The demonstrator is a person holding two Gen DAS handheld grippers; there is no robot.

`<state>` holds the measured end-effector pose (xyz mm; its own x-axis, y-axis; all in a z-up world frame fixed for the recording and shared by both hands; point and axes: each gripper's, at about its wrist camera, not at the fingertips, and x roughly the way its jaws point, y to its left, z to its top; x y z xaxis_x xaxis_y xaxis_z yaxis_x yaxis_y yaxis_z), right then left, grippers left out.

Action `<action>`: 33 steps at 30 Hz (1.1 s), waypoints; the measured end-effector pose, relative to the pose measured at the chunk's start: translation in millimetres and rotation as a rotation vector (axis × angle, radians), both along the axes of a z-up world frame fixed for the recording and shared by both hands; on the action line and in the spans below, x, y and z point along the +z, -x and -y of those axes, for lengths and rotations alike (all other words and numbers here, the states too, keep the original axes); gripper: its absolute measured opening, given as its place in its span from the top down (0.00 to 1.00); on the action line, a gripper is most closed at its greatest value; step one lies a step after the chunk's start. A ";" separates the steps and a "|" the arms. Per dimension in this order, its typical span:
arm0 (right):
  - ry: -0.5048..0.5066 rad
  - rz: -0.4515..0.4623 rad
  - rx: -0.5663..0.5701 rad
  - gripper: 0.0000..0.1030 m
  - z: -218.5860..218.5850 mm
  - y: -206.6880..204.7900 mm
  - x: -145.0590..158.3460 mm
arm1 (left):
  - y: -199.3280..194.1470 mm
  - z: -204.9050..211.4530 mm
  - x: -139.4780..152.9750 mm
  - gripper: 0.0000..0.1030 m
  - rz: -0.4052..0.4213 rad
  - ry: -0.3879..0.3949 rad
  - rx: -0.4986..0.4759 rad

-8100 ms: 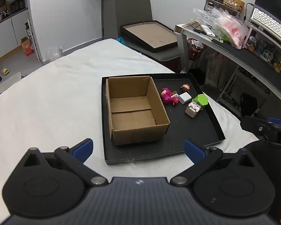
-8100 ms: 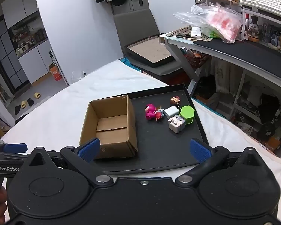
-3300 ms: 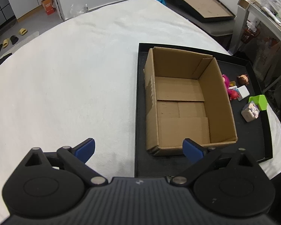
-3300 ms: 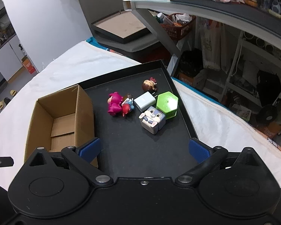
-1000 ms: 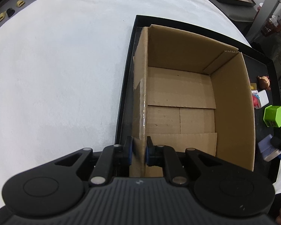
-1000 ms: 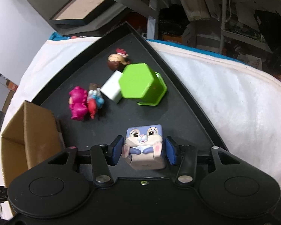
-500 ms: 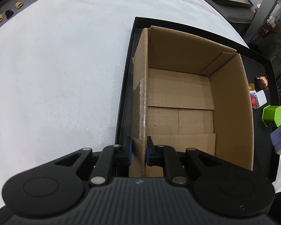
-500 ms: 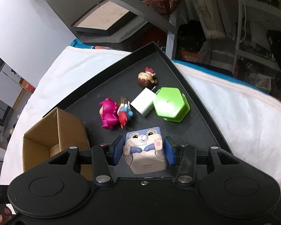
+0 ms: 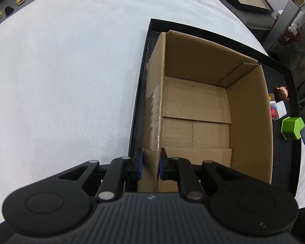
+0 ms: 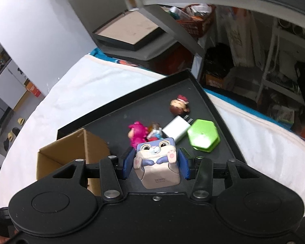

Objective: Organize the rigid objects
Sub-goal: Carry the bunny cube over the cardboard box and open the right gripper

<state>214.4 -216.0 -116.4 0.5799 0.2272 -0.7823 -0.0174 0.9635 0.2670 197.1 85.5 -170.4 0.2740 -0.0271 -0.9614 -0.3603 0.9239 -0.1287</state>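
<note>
Left wrist view: the left claw (image 9: pixel 150 163) is closed on the near left wall of the cardboard box (image 9: pixel 205 109), one blue pad outside the wall and one inside. This view alone shows the box interior: bare cardboard floor flaps, with nothing in it. The box stands in the black tray (image 9: pixel 141 93), against the tray's left rim, and the tray rests on the white surface (image 9: pixel 61 71). To the right of the box, the green hexagonal block (image 9: pixel 291 128), the white block (image 9: pixel 281 109) and the brown-haired figure head (image 9: pixel 281 93) lie on the tray floor. A blurred bluish shape at the right frame edge cannot be identified.

Right wrist view: the right claw (image 10: pixel 155 163) is closed on the bunny cube (image 10: pixel 157 162), a pad pressed against each side; the cube is held above the tray (image 10: pixel 116 118) with its face tilted upward. This view alone shows the pink figure (image 10: pixel 135 134), with a small red-and-blue figure (image 10: pixel 154 132) touching it; the cube hides the lower part of both. The white block (image 10: pixel 175 131) lies just beside the green hexagonal block (image 10: pixel 203 135), and the figure head (image 10: pixel 179 104) lies apart, toward the tray's far corner. Only an upper corner of the box (image 10: pixel 75 152) is visible; the claw body covers the rest. Beyond the surface, a second tray with a cardboard base rests on a grey chair (image 10: pixel 132 30).
</note>
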 end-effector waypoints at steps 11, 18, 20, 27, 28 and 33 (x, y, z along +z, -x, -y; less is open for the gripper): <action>0.030 0.060 0.123 0.56 -55.3 0.9 24.8 | 0.9 -5.4 -3.2 0.84 0.027 0.042 -0.030; 0.023 0.067 0.200 0.56 -88.3 -6.4 32.9 | 2.1 -9.4 -5.1 0.84 0.042 0.075 -0.029; 0.028 0.067 0.217 0.56 -97.4 -8.1 34.1 | 2.3 -10.2 -5.0 0.84 0.046 0.073 -0.034; 0.022 0.056 0.270 0.56 -124.4 -10.2 31.0 | 2.8 -14.0 -6.5 0.84 0.051 0.086 -0.033; 0.022 0.051 0.276 0.56 -126.9 -10.3 29.5 | 2.9 -14.5 -6.4 0.84 0.052 0.088 -0.034; 0.039 0.025 0.292 0.56 -137.5 -11.5 23.4 | 3.3 -13.5 -6.0 0.84 0.055 0.091 -0.034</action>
